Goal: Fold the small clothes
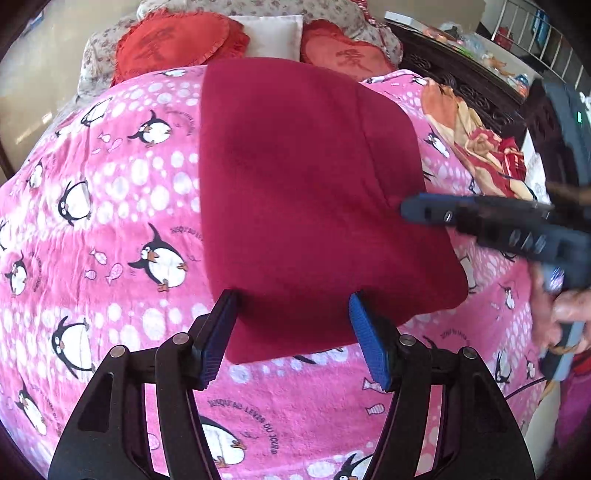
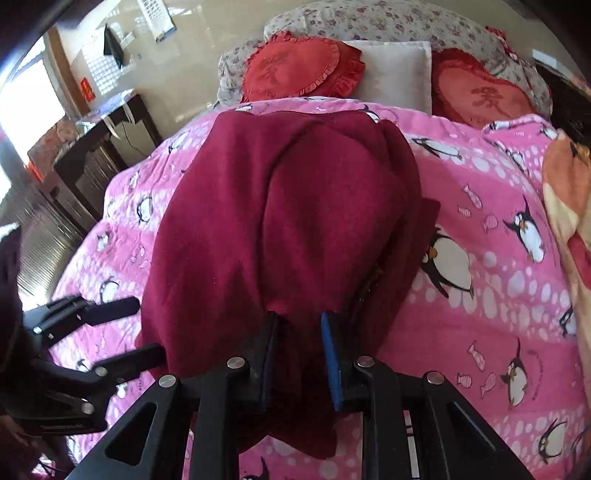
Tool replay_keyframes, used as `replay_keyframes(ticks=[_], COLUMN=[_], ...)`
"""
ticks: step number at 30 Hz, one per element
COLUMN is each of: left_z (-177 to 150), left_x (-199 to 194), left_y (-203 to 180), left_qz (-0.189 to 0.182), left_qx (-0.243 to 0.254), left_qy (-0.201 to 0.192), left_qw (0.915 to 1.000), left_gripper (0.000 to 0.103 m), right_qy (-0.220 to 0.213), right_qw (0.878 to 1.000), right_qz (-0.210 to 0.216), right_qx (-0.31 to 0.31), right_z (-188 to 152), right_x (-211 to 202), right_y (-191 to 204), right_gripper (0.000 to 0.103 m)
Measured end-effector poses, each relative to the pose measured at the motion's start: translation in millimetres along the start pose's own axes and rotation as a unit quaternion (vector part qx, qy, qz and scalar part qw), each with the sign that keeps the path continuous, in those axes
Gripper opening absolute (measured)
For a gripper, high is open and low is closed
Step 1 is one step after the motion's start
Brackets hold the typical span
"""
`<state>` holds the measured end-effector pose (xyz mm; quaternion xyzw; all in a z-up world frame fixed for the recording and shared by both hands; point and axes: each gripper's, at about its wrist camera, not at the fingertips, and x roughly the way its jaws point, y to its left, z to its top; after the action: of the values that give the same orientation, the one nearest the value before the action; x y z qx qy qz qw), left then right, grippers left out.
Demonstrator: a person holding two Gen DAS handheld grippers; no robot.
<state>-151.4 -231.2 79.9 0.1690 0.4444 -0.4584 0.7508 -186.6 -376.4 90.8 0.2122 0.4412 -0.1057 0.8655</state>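
A dark red garment (image 1: pixel 306 206) lies folded on the pink penguin blanket (image 1: pixel 110 206). My left gripper (image 1: pixel 293 299) is open at the garment's near edge, one finger on each side, holding nothing. My right gripper (image 2: pixel 297 321) is shut on a fold of the red garment (image 2: pixel 280 221) at its near edge. The right gripper also shows in the left wrist view (image 1: pixel 410 212), touching the garment's right side. The left gripper shows in the right wrist view (image 2: pixel 144 325), open beside the garment's left edge.
Two red heart cushions (image 1: pixel 177 44) and a white pillow (image 1: pixel 269 33) lie at the head of the bed. An orange and red cloth (image 1: pixel 480 144) lies at the right edge. A dark cabinet (image 2: pixel 96 147) stands left of the bed.
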Motion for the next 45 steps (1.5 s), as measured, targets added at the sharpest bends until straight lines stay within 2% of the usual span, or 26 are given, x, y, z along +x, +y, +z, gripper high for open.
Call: replay_keyframes(ticks=[1, 3, 4, 7, 9, 11, 15, 17, 19, 21, 24, 26, 29, 32, 35, 39, 41, 45], left_z=[0, 1, 1, 4, 3, 3, 7, 11, 14, 14, 11, 10, 11, 12, 11, 11, 10, 9], left_x=[1, 3, 3, 6, 4, 4, 3, 2, 2, 7, 13, 9, 2, -4, -7, -8, -11, -13], left_y=[-1, 1, 2, 4, 4, 2, 1, 0, -3, -8, -15, -14, -8, -3, -1, -1, -1, -3], left_qz=[0.003, 0.000, -0.004, -0.009, -0.007, -0.006, -0.013, -0.018, -0.022, -0.015, -0.003, -0.004, -0.008, -0.001, 0.009, 0.016, 0.023, 0.034], left_qx=[0.004, 0.002, -0.004, -0.016, -0.014, -0.012, -0.016, -0.016, -0.015, -0.012, 0.006, 0.009, -0.001, -0.011, -0.016, -0.018, -0.013, -0.007], left_qy=[-0.003, -0.003, -0.002, 0.002, 0.002, 0.002, 0.003, -0.002, -0.009, -0.009, -0.006, -0.004, -0.004, -0.013, -0.019, -0.015, -0.015, -0.016], left_qw=[1.0000, 1.0000, 1.0000, 0.9998, 0.9999, 0.9999, 0.9998, 0.9997, 0.9996, 0.9998, 1.0000, 0.9999, 1.0000, 0.9999, 0.9996, 0.9996, 0.9995, 0.9993], left_gripper=[0.063, 0.063, 0.063, 0.063, 0.063, 0.063, 0.063, 0.063, 0.063, 0.065, 0.067, 0.067, 0.067, 0.067, 0.067, 0.067, 0.067, 0.067], right_qy=[-0.001, -0.031, -0.058, -0.100, -0.094, -0.070, -0.078, -0.090, -0.099, -0.089, -0.068, -0.075, -0.088, -0.094, -0.089, -0.069, -0.056, -0.046], right_qw=[1.000, 0.999, 0.997, 0.993, 0.992, 0.994, 0.995, 0.994, 0.991, 0.989, 0.986, 0.986, 0.988, 0.992, 0.995, 0.997, 0.997, 0.993], right_qz=[0.013, 0.032, 0.023, -0.011, -0.028, -0.028, -0.044, -0.052, -0.086, -0.115, -0.149, -0.149, -0.126, -0.088, -0.039, -0.023, -0.031, -0.107], right_qx=[0.011, 0.027, 0.034, 0.059, 0.075, 0.083, 0.035, 0.010, -0.010, -0.011, -0.024, -0.023, -0.001, 0.018, 0.001, -0.034, -0.036, -0.024], right_z=[3, 13, 21, 42, 56, 63, 70, 74, 81, 85, 80, 79, 76, 66, 49, 25, 17, 2], right_x=[-5, -20, -29, -33, -19, 1, 3, -8, -13, 1, 29, 25, 4, -23, -37, -31, -21, 0], right_y=[-2, -6, -10, -24, -34, -40, -25, -22, -24, -32, -36, -38, -39, -27, -2, 25, 24, 0], right_gripper=[0.020, 0.024, 0.025, 0.042, 0.044, 0.044, 0.011, 0.008, 0.007, 0.007, 0.007, 0.007, 0.008, 0.016, 0.033, 0.034, 0.034, 0.033])
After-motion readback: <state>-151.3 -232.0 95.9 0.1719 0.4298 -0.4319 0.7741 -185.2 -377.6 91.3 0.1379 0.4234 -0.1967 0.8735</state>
